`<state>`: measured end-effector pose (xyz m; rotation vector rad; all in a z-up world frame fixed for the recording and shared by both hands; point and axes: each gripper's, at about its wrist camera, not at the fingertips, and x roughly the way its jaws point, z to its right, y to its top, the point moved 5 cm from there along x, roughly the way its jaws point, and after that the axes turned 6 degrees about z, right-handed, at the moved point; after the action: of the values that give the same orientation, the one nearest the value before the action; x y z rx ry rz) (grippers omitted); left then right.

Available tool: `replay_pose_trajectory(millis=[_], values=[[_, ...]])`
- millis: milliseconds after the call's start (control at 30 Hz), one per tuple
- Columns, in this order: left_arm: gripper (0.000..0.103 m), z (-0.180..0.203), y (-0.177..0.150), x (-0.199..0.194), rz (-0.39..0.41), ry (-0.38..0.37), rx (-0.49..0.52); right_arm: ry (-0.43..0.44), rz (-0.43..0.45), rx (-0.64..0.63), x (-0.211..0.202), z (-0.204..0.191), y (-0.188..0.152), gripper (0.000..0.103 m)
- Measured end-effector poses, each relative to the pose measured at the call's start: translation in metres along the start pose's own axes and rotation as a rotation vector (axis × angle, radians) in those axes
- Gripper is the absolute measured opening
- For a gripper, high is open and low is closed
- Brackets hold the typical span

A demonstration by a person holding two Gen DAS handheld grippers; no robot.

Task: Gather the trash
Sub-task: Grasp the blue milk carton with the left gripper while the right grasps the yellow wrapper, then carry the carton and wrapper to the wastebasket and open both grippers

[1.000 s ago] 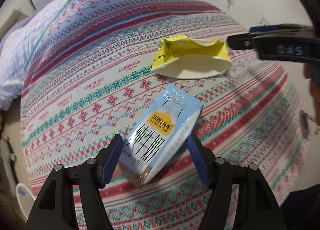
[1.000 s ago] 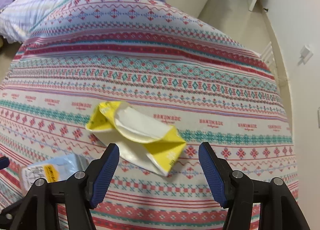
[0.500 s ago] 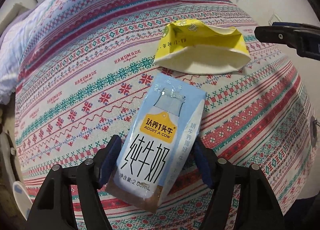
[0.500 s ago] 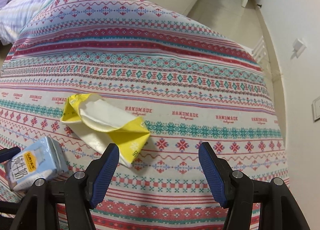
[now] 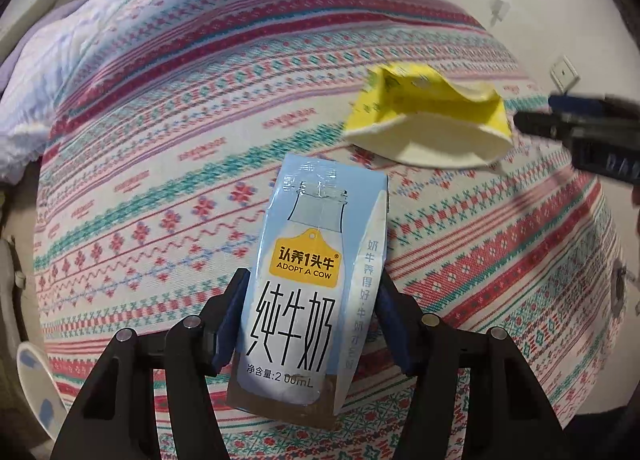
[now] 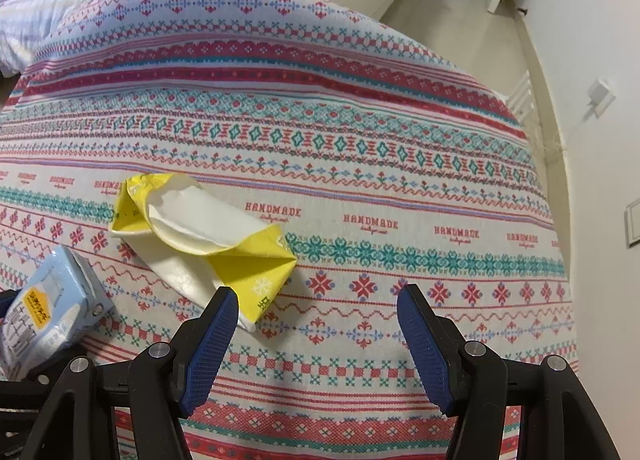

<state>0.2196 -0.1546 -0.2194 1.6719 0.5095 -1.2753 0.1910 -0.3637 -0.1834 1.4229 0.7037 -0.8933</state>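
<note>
On the red, teal and white patterned cloth (image 6: 360,148) beside a white wall (image 6: 592,20), the left gripper (image 5: 310,300) clamps a pale blue milk carton (image 5: 316,276), while the right gripper (image 6: 318,314) hangs spread apart, nothing between its fingers, just beside a crumpled yellow-and-white paper wrapper (image 6: 200,232).

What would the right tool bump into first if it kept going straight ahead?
Probably just the patterned cloth. The right tool is open, and the yellow wrapper sits left of its line, by the left finger. Depth is hard to judge, so that finger might graze the wrapper.

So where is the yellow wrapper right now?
The yellow wrapper lies on the patterned cloth, just ahead-left of the open right tool, beside the milk carton.
</note>
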Motion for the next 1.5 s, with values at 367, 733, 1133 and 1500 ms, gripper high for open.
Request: replay_pose_trajectory(millis=[367, 733, 1133, 1500], values=[[0.063, -0.031, -0.005, -0.026, 0.009, -0.013, -0.084, -0.004, 0.002, -0.122, 0.022, -0.029, -0.003, 0.07], [0.063, -0.051, -0.015, -0.053, 0.028, -0.01, -0.1, -0.019, 0.072, -0.303, 0.03, -0.079, 0.013, 0.069], [0.063, -0.057, -0.013, -0.067, 0.05, -0.007, -0.117, 0.009, 0.046, -0.122, 0.024, -0.067, 0.036, 0.012], [0.063, -0.083, -0.021, -0.079, 0.071, 0.014, -0.147, 0.012, 0.068, -0.114, 0.008, -0.075, 0.041, 0.012]])
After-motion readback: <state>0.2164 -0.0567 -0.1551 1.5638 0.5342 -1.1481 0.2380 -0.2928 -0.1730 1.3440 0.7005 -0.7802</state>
